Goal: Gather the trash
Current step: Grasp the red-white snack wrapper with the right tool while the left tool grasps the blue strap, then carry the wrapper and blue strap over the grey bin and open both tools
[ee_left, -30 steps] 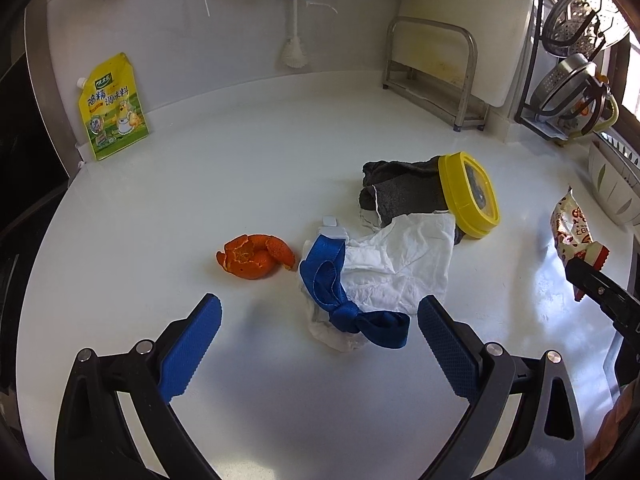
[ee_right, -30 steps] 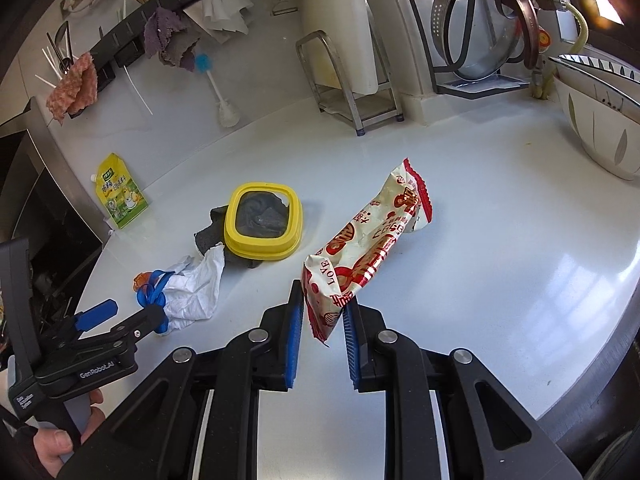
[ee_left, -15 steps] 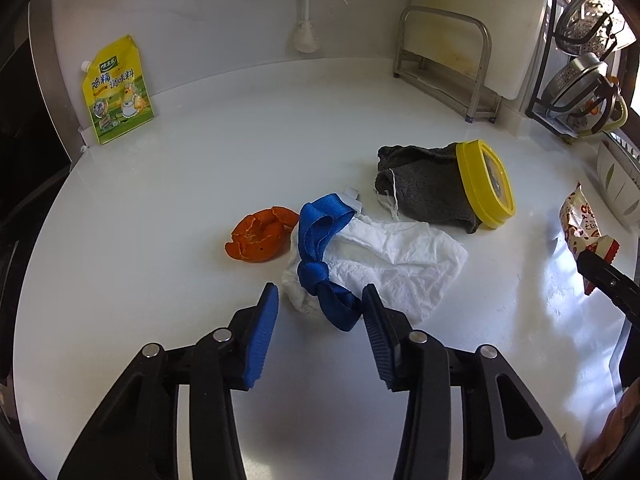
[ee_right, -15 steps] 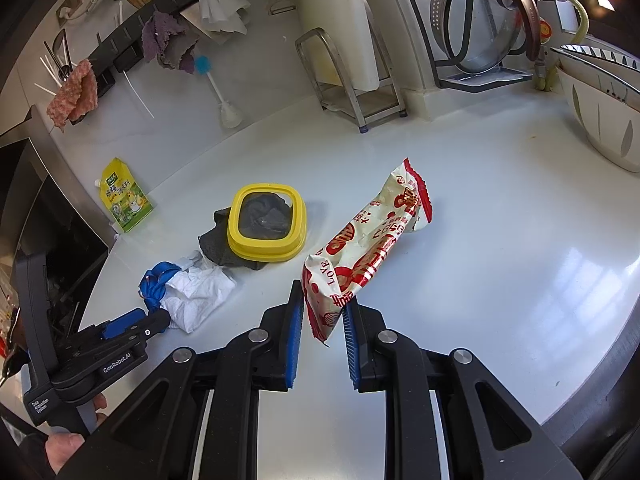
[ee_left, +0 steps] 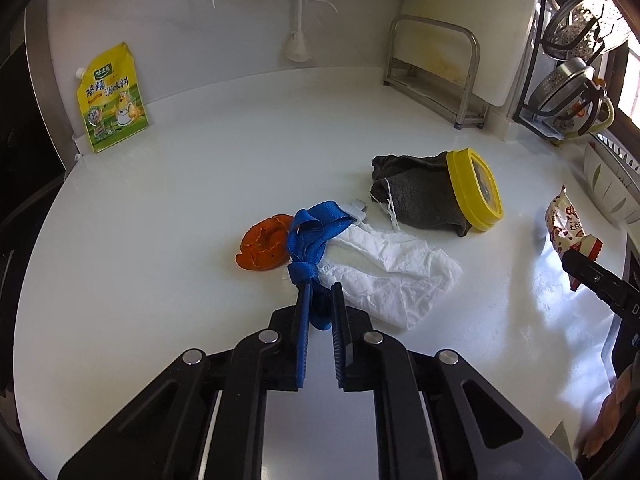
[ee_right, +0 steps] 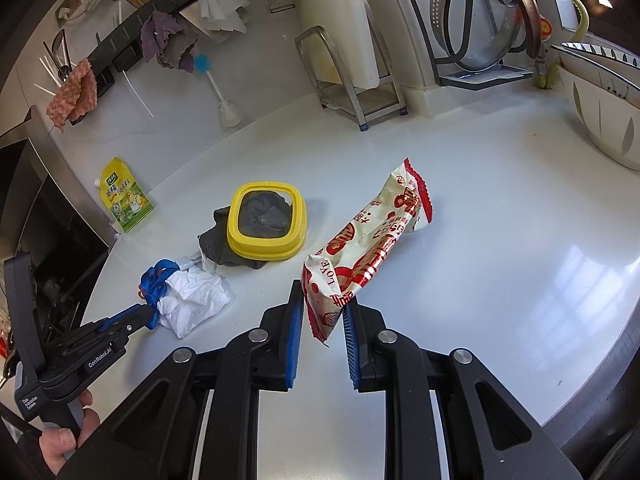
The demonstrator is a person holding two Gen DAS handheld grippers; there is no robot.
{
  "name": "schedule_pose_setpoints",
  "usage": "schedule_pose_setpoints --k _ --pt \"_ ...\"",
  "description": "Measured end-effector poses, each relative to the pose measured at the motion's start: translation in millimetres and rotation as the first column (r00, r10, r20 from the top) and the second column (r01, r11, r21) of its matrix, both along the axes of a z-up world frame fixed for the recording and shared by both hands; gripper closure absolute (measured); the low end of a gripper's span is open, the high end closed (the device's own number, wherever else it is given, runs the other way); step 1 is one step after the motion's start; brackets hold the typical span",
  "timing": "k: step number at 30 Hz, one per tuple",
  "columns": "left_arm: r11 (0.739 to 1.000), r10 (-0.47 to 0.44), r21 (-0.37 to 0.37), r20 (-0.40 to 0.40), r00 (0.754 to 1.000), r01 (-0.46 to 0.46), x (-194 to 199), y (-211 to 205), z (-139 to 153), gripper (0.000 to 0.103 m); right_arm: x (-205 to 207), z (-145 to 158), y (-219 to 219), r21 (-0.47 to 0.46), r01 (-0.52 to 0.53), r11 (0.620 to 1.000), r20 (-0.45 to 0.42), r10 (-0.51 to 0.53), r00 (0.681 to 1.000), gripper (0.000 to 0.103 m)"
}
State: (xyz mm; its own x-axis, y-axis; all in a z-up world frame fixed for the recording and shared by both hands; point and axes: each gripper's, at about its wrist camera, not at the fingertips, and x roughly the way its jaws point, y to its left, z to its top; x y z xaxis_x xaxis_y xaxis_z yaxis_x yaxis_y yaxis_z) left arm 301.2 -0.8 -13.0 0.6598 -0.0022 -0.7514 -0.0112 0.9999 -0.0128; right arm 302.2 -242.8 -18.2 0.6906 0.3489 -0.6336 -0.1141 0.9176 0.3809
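Observation:
A crumpled white bag [ee_left: 384,272] with a blue strap [ee_left: 310,236] lies mid-counter, beside an orange peel [ee_left: 262,246]. My left gripper [ee_left: 319,292] is closing its jaws, and the near end of the blue strap is pinched between its pads. The right wrist view shows that left gripper [ee_right: 150,314] low at the strap [ee_right: 154,280]. My right gripper [ee_right: 323,296] is shut on the lower end of a red-and-white snack wrapper [ee_right: 372,248], which slants up and away from it. The wrapper [ee_left: 564,224] also shows at the right edge of the left wrist view.
A yellow-rimmed lid [ee_left: 474,190] rests on a dark grey cloth [ee_left: 416,196] behind the bag. A yellow seasoning pouch [ee_left: 112,100] leans on the back wall. A metal rack [ee_left: 436,68] and a dish brush [ee_left: 296,40] stand at the back, and a white bowl [ee_right: 600,108] sits far right.
The left gripper went from wide open to closed around the blue strap and moved slightly forward. The right gripper kept still with the wrapper in it.

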Motion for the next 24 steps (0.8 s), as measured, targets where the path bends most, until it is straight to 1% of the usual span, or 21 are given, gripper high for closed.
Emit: schedule_pose_setpoints --k 5,14,20,22,24 --pt "1.0 -0.013 -0.007 0.021 1.0 0.013 -4 -1 7 0.098 0 0 0 0.002 0.002 1.0 0.003 -0.002 1.0 0.084" --pt "0.999 -0.02 -0.028 0.089 0.996 0.023 -16 1 35 0.098 -2 2 -1 -0.002 0.005 1.0 0.015 -0.005 1.0 0.084" --pt "0.999 -0.033 -0.028 0.126 0.992 0.037 -38 2 48 0.099 -10 4 0 0.013 -0.005 1.0 0.033 0.004 0.999 0.084" --pt "0.999 -0.042 -0.016 0.139 0.989 0.045 -49 2 50 0.098 -15 7 3 -0.002 -0.004 1.0 0.048 0.004 0.999 0.084" --pt "0.998 -0.056 0.013 0.151 0.987 0.055 -59 1 52 0.098 -22 9 4 -0.013 -0.005 1.0 0.062 0.006 0.998 0.084"
